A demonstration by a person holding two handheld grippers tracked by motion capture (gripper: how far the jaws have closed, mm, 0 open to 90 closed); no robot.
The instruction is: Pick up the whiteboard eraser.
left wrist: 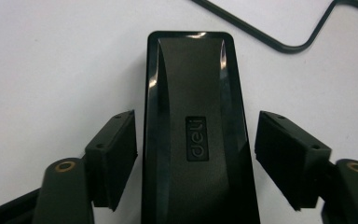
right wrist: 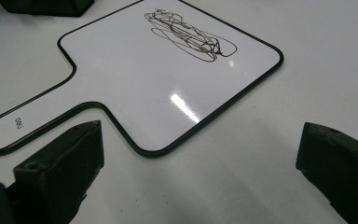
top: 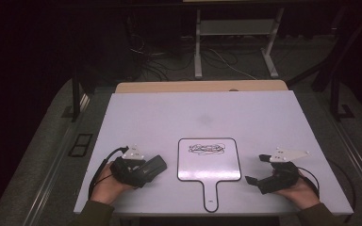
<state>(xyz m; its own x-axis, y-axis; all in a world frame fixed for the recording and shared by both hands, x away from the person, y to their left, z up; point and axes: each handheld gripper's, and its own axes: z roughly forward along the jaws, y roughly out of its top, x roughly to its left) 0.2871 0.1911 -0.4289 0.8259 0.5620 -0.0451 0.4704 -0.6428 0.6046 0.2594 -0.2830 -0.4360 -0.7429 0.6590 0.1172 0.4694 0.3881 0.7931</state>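
Observation:
A black "deli" board eraser (left wrist: 196, 93) lies flat on the white table, left of a small paddle-shaped whiteboard (top: 209, 167). My left gripper (top: 143, 170) straddles the eraser (top: 155, 165). In the left gripper view its gripper (left wrist: 196, 158) has one pad on each long side of the eraser, each a thin gap off, so it is open. A black scribble (right wrist: 191, 35) marks the far part of the whiteboard (right wrist: 168, 93). My right gripper (top: 256, 168) rests on the table right of the board, and in the right gripper view its gripper (right wrist: 200, 177) is wide open with nothing between the jaws.
The white tabletop (top: 207, 113) lies over a wooden desk. The whiteboard's handle (top: 210, 197) points toward the near edge. Beyond the table are desk legs (top: 198, 47) and loose cables (top: 146, 56) on a dark floor. Gripper cables trail beside both hands.

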